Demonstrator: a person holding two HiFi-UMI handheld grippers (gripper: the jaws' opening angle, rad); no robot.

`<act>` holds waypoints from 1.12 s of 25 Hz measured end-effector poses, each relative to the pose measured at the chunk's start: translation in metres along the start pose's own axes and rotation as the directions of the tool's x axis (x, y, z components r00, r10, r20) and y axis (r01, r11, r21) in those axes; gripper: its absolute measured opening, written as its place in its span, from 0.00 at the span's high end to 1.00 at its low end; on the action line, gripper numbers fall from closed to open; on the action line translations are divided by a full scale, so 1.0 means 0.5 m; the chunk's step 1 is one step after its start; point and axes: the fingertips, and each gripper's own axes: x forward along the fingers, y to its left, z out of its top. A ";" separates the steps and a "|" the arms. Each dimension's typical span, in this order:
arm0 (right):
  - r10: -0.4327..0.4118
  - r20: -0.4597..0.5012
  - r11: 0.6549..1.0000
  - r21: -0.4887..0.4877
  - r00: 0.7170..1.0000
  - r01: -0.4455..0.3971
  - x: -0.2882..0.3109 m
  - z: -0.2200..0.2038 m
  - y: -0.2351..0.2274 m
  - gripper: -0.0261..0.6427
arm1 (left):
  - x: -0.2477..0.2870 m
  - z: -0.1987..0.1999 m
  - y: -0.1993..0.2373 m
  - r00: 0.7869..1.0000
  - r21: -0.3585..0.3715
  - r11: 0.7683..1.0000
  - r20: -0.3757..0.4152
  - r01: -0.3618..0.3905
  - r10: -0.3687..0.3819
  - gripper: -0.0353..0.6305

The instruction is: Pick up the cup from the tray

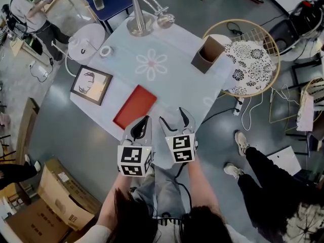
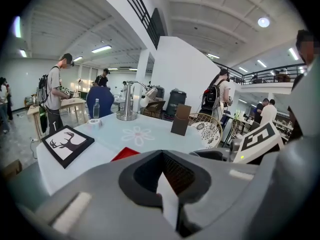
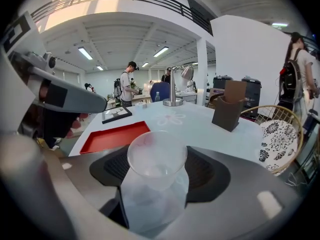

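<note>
A clear frosted plastic cup [image 3: 156, 166] sits upright between the jaws of my right gripper [image 3: 156, 181], which is shut on it and holds it above the table's near edge. The empty red tray [image 1: 134, 107] lies flat on the pale blue tablecloth, just ahead and left of both grippers; in the right gripper view the tray [image 3: 112, 136] is left of the cup. My left gripper [image 1: 140, 128] hovers beside the right gripper [image 1: 175, 123] near the front edge, its jaws shut with nothing in them. The tray's corner [image 2: 125, 154] peeks above the left gripper [image 2: 167, 184].
On the table stand a framed deer picture [image 1: 91, 85], a tape roll [image 1: 105, 51], a metal lamp [image 1: 142, 20] and a brown box [image 1: 207, 54]. A wicker chair [image 1: 248, 59] is at the right. A person's legs [image 1: 253, 171] are nearby, and cardboard boxes [image 1: 55, 196] lie at the lower left.
</note>
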 end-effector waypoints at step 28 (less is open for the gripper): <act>-0.138 0.233 0.990 0.034 0.963 0.134 -0.263 0.202 0.071 0.63 | -0.176 0.116 -0.036 0.989 -0.007 1.000 0.145 0.026 -0.025 0.95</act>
